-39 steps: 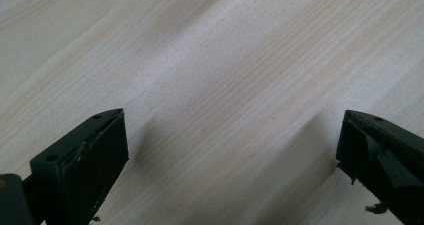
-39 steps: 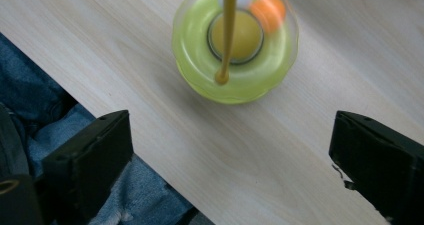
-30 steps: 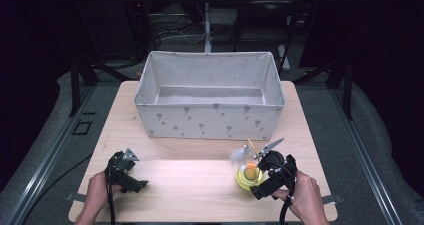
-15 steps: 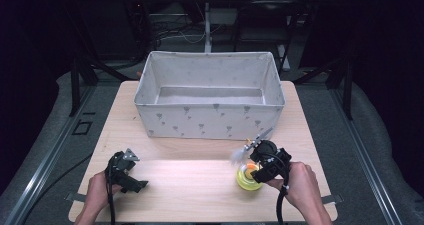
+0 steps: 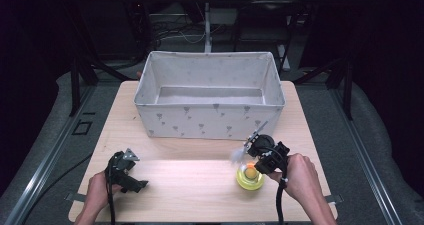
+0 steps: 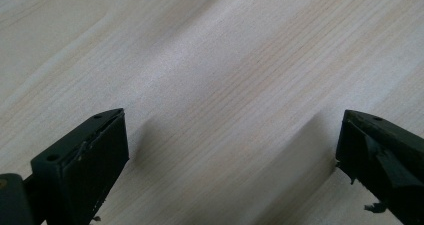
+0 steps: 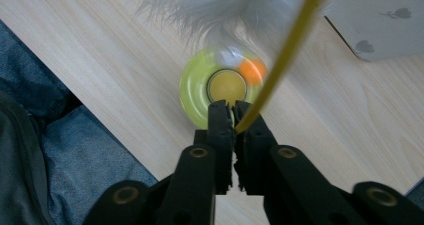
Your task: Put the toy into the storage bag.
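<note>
Yellow-green plastic forms the round base of a cat toy [image 5: 250,178] standing near the front right edge of the bench [image 5: 190,185], with an orange ball [image 7: 251,71] in its ring, a thin yellow wand [image 7: 290,50] rising from it and a white feather [image 7: 215,7] at the wand's top. The right hand-held gripper [image 7: 229,112] has just been closing and now pinches the wand low down, its jaws pressed together on it. The toy is judged light; the wand is springy, the feather soft, so the low grip suits best. The left hand-held gripper [image 6: 230,150] rests spread over bare wood. Behind stands a grey fabric box [image 5: 210,120] printed with small hearts; no writing is legible.
</note>
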The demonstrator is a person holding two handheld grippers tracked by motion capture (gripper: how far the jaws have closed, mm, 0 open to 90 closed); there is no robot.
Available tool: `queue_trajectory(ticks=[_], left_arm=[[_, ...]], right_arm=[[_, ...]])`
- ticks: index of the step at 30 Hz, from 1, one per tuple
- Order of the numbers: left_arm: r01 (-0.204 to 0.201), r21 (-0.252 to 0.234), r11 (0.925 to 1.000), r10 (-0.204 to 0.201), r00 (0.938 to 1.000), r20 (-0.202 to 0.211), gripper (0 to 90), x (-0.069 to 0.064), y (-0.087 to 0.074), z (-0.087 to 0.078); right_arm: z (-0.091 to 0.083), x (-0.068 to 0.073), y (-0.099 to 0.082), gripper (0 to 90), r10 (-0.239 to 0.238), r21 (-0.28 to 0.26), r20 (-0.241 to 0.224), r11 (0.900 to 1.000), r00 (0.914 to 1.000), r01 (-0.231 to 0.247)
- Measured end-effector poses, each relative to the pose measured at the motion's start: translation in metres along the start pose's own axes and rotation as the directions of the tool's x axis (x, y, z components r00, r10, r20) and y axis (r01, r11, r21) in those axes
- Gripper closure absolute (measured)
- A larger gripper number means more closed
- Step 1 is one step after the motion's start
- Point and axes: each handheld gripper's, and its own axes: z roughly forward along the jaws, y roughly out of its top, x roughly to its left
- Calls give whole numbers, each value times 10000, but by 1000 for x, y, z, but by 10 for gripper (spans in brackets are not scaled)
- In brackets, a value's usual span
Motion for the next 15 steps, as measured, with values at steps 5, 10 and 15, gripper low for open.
queue_trajectory(ticks=[5, 10, 15], left_arm=[[16, -33, 10000, -16, 10000, 33, 6, 1, 0, -1], [27, -51, 10000, -27, 10000, 14, 6, 1, 0, -1], [24, -26, 10000, -24, 10000, -39, 7, 0, 0, -1]], right_arm=[[1, -2, 4, 878, 30, -114, -25, 9999, 10000, -30], [-2, -7, 10, 879, -51, -150, -23, 9999, 10000, 51], [-7, -10, 11, 880, 65, -274, -10, 9996, 10000, -66]])
